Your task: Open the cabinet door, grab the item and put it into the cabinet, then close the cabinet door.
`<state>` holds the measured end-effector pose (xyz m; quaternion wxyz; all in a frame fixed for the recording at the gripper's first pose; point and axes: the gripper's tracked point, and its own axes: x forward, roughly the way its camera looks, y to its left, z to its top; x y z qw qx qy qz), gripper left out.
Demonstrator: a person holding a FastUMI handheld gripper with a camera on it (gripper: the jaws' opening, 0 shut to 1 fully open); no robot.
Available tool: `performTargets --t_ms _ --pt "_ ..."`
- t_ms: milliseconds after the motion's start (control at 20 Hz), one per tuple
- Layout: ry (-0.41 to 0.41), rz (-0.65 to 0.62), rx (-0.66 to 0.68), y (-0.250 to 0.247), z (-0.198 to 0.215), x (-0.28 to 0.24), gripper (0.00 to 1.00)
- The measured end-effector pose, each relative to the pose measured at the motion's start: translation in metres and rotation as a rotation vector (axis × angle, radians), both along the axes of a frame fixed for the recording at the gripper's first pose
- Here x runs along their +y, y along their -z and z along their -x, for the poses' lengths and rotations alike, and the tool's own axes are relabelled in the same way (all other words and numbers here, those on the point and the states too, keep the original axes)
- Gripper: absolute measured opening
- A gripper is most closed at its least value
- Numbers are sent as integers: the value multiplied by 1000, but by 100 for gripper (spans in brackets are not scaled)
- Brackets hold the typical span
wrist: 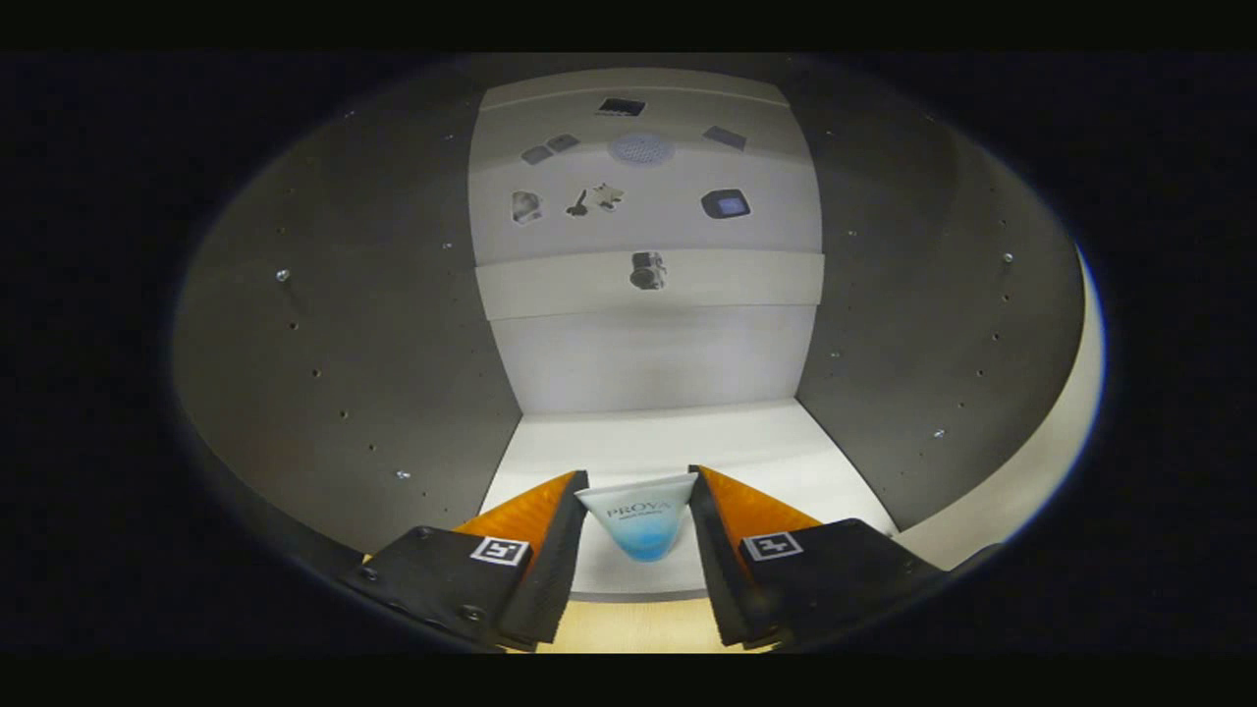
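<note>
Grey side panels with rows of shelf-pin holes frame my forward view: I am looking straight into the cabinet point(334, 373), so the door is already open (the door itself I cannot place from this view).

Item: a small tube point(640, 518), pale with a blue tint toward its lower end, wide crimped end pointing away from me into the cabinet. It sits between the fingers of the gripper point(638, 511), and both inner faces appear to press on its sides, so I read the gripper as clamped on the tube.

Position: the tube hangs just above the front part of the white cabinet floor point(668, 437). The floor's front lip lies under the fingers, with a strip of pale wood below it. I cannot tell whether the tube touches the floor or floats over it.

Back of the cabinet: a white back panel point(648, 358) with a horizontal rail and a small dark fitting point(647, 270) on it. Higher up is a light surface bearing several small dark patches and a round perforated disc, too small to identify.

Step in hand, as I judge it: placing, midway through the task.

Next move calls for:
- carrying the tube a little deeper, well clear of the lip
- lowering until it rests on the floor
- spreading the fingers, then backing straight out between the side panels
- after that, the door.
</note>
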<state>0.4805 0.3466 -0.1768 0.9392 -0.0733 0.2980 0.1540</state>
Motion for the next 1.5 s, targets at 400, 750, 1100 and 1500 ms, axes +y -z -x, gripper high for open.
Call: performTargets --t_ms 400,750,1100,1500 --pt "-12 21 -16 7 -11 7 67" --pt "0 7 -89 -13 -9 2 96" --pt "-12 -44 -224 -63 53 -7 100" --pt "30 -79 -341 -95 176 -60 99"
